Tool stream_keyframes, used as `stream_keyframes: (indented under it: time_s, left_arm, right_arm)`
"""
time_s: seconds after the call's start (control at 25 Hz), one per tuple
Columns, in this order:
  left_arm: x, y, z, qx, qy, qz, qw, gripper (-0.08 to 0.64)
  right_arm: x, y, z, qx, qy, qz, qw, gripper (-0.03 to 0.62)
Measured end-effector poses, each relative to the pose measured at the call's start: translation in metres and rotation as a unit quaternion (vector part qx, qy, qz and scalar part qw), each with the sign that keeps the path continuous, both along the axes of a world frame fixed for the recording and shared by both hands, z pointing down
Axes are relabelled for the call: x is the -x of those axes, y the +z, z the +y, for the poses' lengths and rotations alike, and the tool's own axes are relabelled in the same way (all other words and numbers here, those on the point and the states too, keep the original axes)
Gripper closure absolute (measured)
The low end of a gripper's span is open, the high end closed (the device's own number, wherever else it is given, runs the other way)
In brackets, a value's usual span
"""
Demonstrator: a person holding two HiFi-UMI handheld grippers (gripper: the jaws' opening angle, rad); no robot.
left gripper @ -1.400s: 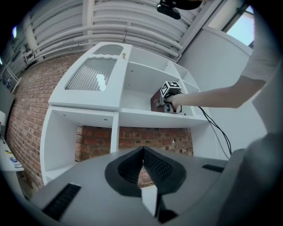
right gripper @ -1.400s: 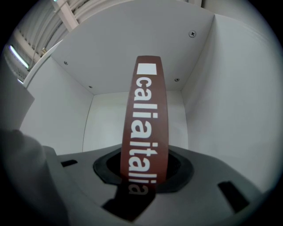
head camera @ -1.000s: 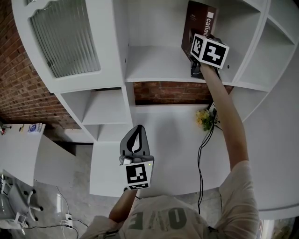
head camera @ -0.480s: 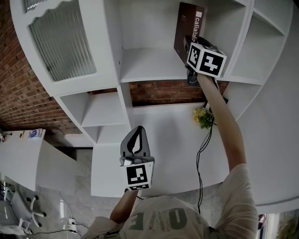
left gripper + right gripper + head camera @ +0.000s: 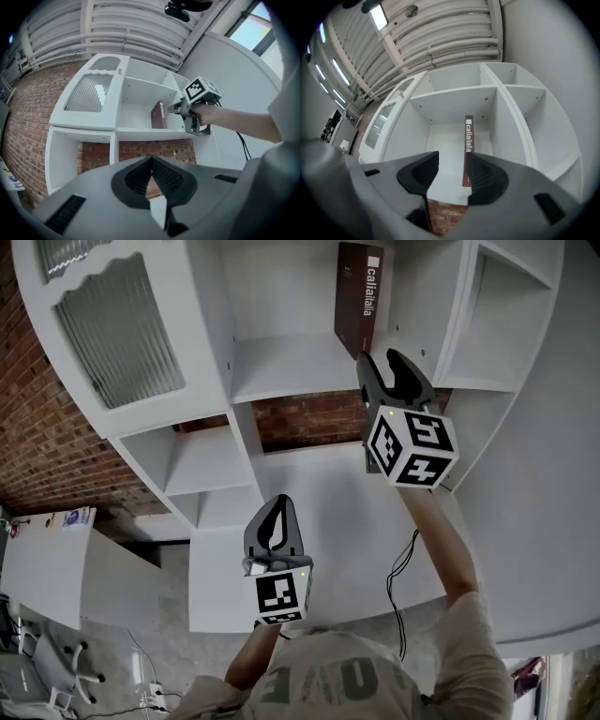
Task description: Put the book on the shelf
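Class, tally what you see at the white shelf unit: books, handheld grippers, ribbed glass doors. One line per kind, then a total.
Books: 1, the brown book upright on the shelf.
Grippers: 2, the left gripper shut, the right gripper with jaws just opened, nothing between them.
Glass doors: 1, the ribbed glass door.
Total: 4

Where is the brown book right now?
In the head view the book stands upright at the top, on the white shelf, near the cubby's right wall. The right tongs, just opened and empty, sit right in front of it.
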State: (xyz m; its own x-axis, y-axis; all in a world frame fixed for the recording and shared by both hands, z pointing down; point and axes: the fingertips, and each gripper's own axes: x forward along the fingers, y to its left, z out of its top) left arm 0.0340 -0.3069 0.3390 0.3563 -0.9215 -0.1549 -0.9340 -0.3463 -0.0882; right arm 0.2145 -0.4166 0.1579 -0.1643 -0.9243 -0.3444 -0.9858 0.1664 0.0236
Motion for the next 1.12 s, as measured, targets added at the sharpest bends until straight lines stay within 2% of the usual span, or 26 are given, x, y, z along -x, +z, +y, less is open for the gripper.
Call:
stream_keyframes:
  time_s: [0.2,0.28,0.36,0.48,0.6,0.72,1.12]
  left_arm:
    - [0.003,0.001,0.008,-0.003,-0.002,0.014,0.9999,0.546]
    - [0.002,0.0,0.011,-0.007,0.001,0.017,0.9998,0.546]
    - [0.001,0.0,0.016,-0.011,0.004,0.018,0.9998,0.546]
    - [-0.001,-0.001,0.023,-0.015,0.009,0.016,0.9997,0.546]
    - [-0.006,0.0,0.027,-0.018,0.018,0.012,0.9996,0.546]
    - [-0.008,-0.005,0.032,-0.032,0.02,0.022,0.9991,0.546]
    - [0.001,-0.006,0.036,-0.039,0.011,0.028,0.9988,0.546]
  right_arm:
    - [0.014,0.034,0.079,-0.055,-0.001,0.02,0.998,0.407]
    - [0.017,0.057,0.108,-0.066,0.005,0.027,0.997,0.463]
    - [0.019,0.082,0.135,-0.073,0.008,0.021,0.997,0.553]
    - [0.025,0.12,0.161,-0.053,0.016,0.029,0.998,0.572]
    - [0.029,0.153,0.168,-0.011,0.027,0.052,0.998,0.575]
    - [0.031,0.175,0.17,0.025,0.024,0.052,0.998,0.577]
    - [0.036,0.181,0.177,0.037,0.024,0.064,0.997,0.577]
